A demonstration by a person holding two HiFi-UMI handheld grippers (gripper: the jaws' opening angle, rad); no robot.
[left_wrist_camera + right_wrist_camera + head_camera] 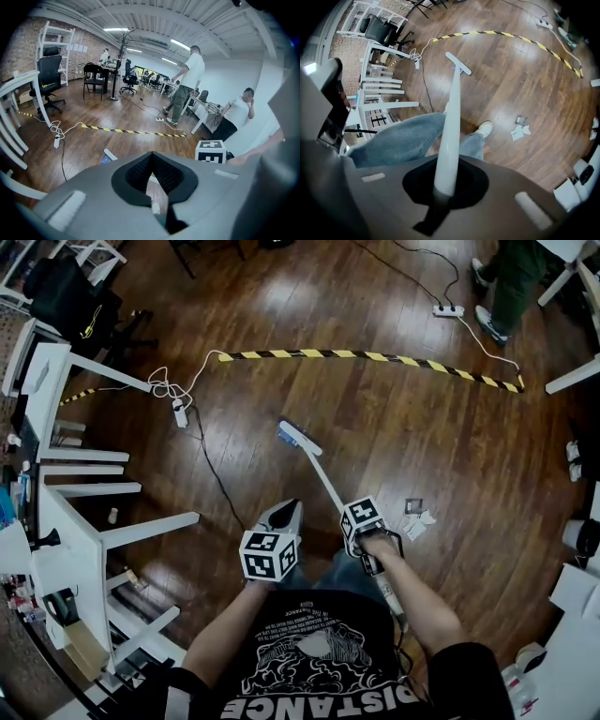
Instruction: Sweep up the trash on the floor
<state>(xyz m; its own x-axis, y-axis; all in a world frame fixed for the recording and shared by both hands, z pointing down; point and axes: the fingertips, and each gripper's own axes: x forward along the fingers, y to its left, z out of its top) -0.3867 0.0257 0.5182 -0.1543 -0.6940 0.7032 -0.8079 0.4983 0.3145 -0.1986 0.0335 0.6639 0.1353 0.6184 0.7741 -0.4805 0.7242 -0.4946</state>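
A white broom runs from my right gripper (351,527) out to its head (299,437), which rests on the wooden floor ahead of me. That gripper (444,186) is shut on the broom handle (451,122). Crumpled white paper trash (419,520) lies on the floor to the right of the handle, apart from the broom head; the right gripper view shows the paper trash (519,131) near my shoe. My left gripper (284,513) hovers beside the handle, jaws together, with nothing seen in them. In the left gripper view the left gripper (151,187) points past the broom head (109,154).
Yellow-black tape (375,356) crosses the floor beyond the broom. A power strip (180,414) with cables lies at the left near white tables (67,521). Another power strip (448,310) and a person's feet (489,298) are at the top right. People stand farther off (185,84).
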